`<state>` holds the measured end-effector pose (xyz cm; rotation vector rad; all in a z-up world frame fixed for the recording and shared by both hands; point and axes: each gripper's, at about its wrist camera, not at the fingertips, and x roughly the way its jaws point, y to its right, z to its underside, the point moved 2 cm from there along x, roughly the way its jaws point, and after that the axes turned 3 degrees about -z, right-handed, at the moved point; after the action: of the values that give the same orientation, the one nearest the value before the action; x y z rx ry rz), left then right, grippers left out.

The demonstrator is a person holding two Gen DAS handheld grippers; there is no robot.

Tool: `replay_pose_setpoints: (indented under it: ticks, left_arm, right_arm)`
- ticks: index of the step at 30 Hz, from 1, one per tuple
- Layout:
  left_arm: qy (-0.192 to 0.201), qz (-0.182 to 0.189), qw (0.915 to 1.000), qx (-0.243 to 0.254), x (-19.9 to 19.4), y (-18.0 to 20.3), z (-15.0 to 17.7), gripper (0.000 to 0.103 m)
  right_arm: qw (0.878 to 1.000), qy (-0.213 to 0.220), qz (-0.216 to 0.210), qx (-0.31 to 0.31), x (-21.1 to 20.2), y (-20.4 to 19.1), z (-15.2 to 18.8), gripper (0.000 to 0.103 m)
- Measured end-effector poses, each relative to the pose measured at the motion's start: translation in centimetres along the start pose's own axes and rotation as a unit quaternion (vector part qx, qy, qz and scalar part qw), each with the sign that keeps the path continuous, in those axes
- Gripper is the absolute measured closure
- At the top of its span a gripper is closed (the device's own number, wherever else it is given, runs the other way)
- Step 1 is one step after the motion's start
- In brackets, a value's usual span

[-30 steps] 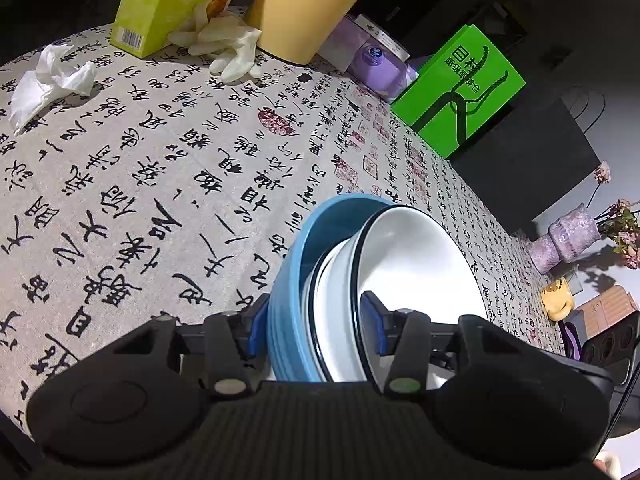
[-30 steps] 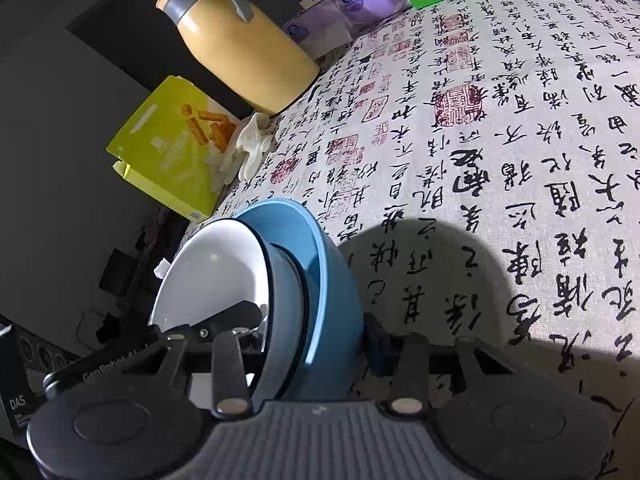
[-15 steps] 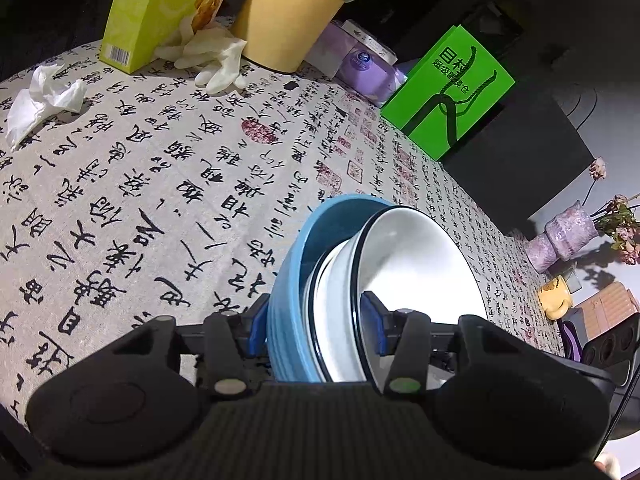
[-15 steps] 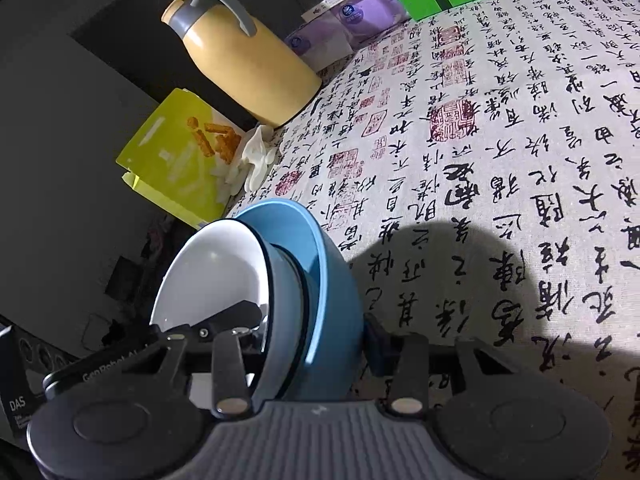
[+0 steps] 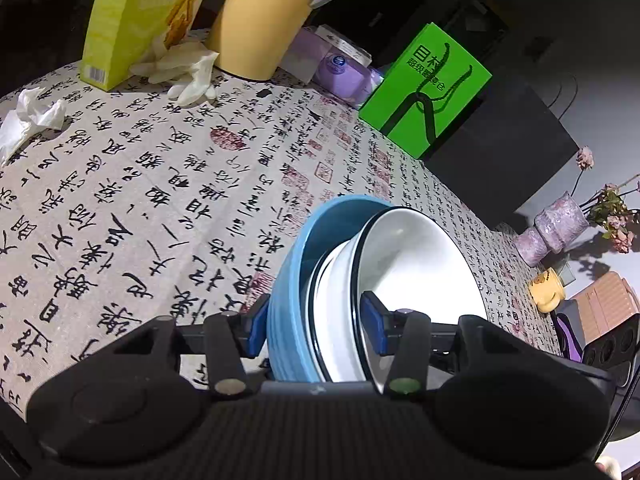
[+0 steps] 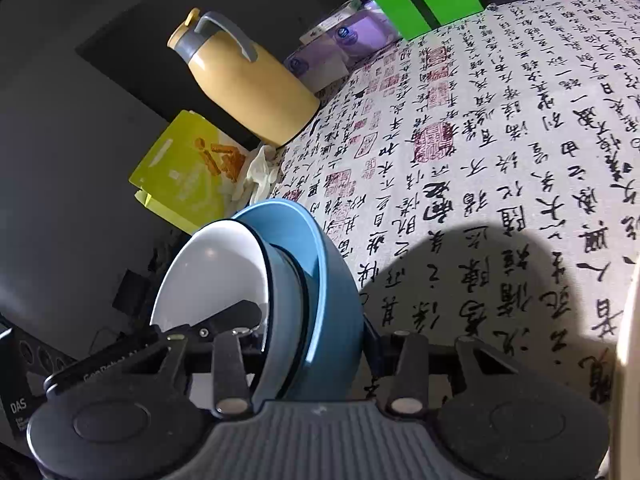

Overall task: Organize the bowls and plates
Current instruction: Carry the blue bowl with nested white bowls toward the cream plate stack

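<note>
A nested stack of dishes is held between both grippers above the table: a light blue bowl (image 5: 292, 280) outermost, white black-rimmed bowls (image 5: 416, 276) inside it. My left gripper (image 5: 316, 320) is shut across the stack's rim. In the right wrist view the same blue bowl (image 6: 336, 280) and white bowl (image 6: 212, 272) show on edge, and my right gripper (image 6: 308, 344) is shut on the opposite rim. The stack throws a round shadow on the tablecloth (image 6: 460, 280).
The table wears a calligraphy-print cloth (image 5: 140, 184). At the far side stand a yellow box (image 5: 140, 16), white gloves (image 5: 184, 72), a yellow thermos (image 6: 248, 84), purple tissue packs (image 5: 340, 72) and a green bag (image 5: 428, 88). Crumpled tissue (image 5: 28, 120) lies left. A vase of flowers (image 5: 560, 228) stands right.
Both grippers have carried the stack a little toward the far side of the table and higher; the thermos, box and green bag have shifted in view. The grip is unchanged.
</note>
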<state>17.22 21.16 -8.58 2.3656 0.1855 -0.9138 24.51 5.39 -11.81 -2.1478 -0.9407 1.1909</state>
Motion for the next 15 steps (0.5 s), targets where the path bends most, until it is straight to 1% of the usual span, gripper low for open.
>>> replay_pose_setpoints:
  ticks: [15]
  left_arm:
    - [0.003, 0.006, 0.9997, 0.025, -0.3, 3.9, 1.1, 0.055]
  right_arm:
    - [1.0, 0.025, -0.004, 0.012, -3.7, 1.7, -0.1, 0.061]
